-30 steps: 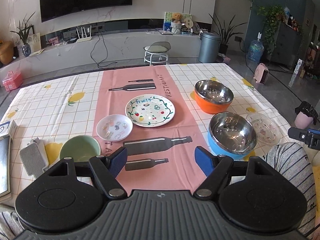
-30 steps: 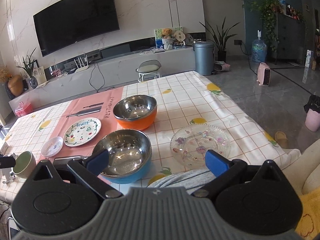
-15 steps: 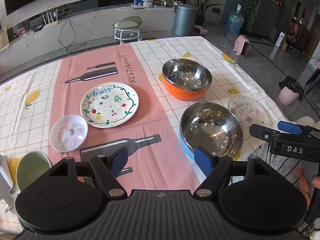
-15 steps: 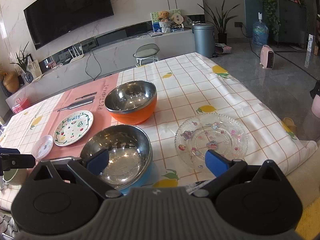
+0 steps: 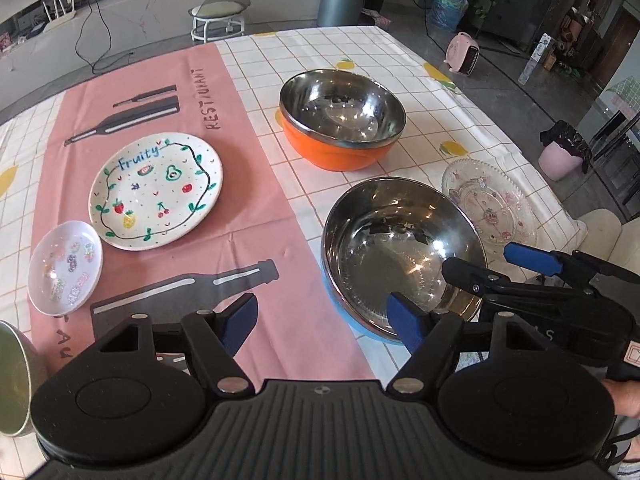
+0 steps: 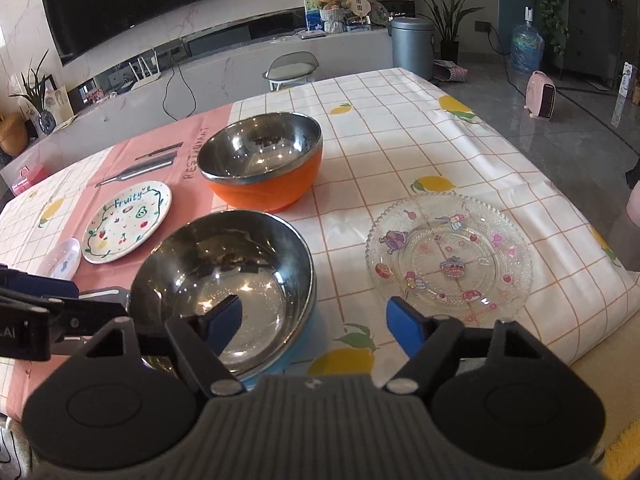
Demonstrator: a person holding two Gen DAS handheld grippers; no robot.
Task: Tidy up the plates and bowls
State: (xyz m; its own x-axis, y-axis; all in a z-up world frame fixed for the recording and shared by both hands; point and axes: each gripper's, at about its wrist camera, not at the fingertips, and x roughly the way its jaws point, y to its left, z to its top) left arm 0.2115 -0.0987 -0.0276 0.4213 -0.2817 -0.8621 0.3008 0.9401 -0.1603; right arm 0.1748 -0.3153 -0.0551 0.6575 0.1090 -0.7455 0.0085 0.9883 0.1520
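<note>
A steel bowl with a blue shell (image 5: 400, 248) (image 6: 224, 272) sits nearest me. My right gripper (image 6: 316, 320) (image 5: 476, 258) straddles its right rim, one finger inside and one outside. Its jaws are closing, with the pads still apart from the rim. My left gripper (image 5: 322, 320) is open over the pink runner, its right finger at the bowl's near-left rim. Behind stands an orange steel bowl (image 5: 340, 120) (image 6: 260, 160). The clear glass plate (image 6: 448, 256) (image 5: 488, 204) lies to the right. The "Fruity" plate (image 5: 156, 190) and a small white plate (image 5: 66, 266) lie to the left.
A green bowl (image 5: 12, 376) shows at the left edge, close to the left gripper's body. The tablecloth's (image 6: 400, 140) right edge drops off just past the glass plate. A stool (image 6: 292, 68), a bin and a heater stand on the floor beyond.
Both grippers have come down and forward to the blue bowl. The left view has swung right, away from the green bowl. The right jaws have narrowed around the bowl's rim.
</note>
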